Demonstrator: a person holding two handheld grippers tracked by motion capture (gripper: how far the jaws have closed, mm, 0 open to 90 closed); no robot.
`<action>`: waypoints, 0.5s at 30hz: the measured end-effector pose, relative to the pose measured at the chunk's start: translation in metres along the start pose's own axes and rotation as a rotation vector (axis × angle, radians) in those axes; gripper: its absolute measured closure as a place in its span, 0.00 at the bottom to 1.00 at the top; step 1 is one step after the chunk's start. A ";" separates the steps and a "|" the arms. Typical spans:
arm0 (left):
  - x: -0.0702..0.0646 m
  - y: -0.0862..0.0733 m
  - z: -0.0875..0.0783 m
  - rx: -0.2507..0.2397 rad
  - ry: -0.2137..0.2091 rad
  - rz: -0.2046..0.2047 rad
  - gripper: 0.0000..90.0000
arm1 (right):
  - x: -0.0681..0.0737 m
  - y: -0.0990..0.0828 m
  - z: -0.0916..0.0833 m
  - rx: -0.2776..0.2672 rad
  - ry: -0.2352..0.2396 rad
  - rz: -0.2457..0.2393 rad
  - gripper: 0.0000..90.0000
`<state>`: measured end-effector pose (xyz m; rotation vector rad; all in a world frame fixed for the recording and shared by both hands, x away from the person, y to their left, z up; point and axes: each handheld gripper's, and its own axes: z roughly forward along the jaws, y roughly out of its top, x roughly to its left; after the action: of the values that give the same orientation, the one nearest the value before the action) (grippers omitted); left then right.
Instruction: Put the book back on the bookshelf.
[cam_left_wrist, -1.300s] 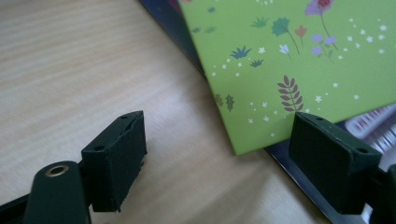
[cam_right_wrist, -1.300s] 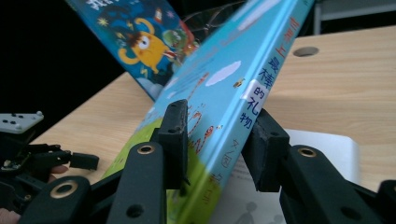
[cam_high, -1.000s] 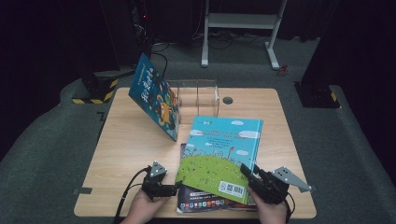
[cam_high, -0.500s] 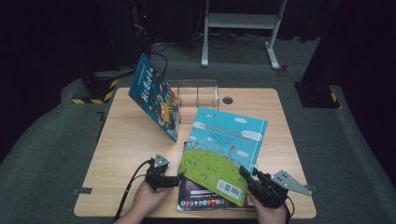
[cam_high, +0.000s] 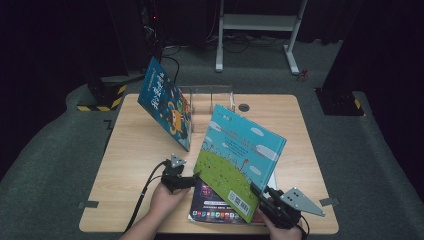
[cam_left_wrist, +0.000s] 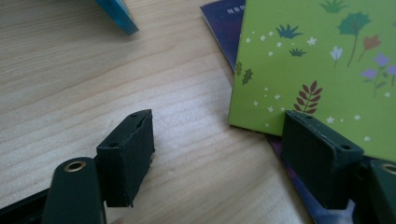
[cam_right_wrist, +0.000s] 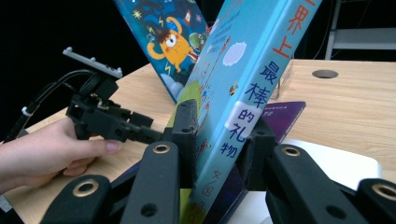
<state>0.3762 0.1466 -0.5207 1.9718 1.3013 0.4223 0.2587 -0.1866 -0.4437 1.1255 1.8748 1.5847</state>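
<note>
1. We see the right gripper (cam_high: 257, 194) clamped on the spine edge of the green-and-blue book (cam_high: 240, 160), its jaws having just been closing, and the book tilted up off the purple book (cam_high: 210, 205) near the table's (cam_high: 140, 145) front edge
2. Our left gripper (cam_high: 192, 181) has its jaws apart, having just been closing a little; one pad (cam_left_wrist: 320, 156) sits at the lifted book's lower corner, the other over bare wood
3. Open tabletop lies to the left, and to the right toward the far corner
4. A blue monster book (cam_high: 165, 107) leans on the clear rack (cam_high: 210, 95) behind
5. The purple book is mostly covered, and we cannot tell whether the left pad touches the cover
</note>
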 end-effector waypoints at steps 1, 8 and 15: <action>0.000 0.001 0.000 0.002 0.005 0.004 0.30 | 0.001 0.000 0.000 0.001 0.000 -0.002 0.81; 0.002 0.008 0.006 0.007 0.012 0.008 0.33 | 0.012 -0.003 0.002 0.003 -0.012 -0.045 0.82; 0.004 0.010 0.009 -0.001 0.013 -0.007 0.38 | 0.019 -0.005 0.005 -0.003 -0.031 -0.061 0.82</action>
<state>0.3908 0.1445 -0.5202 1.9661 1.3152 0.4337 0.2498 -0.1685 -0.4463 1.0750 1.8685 1.5276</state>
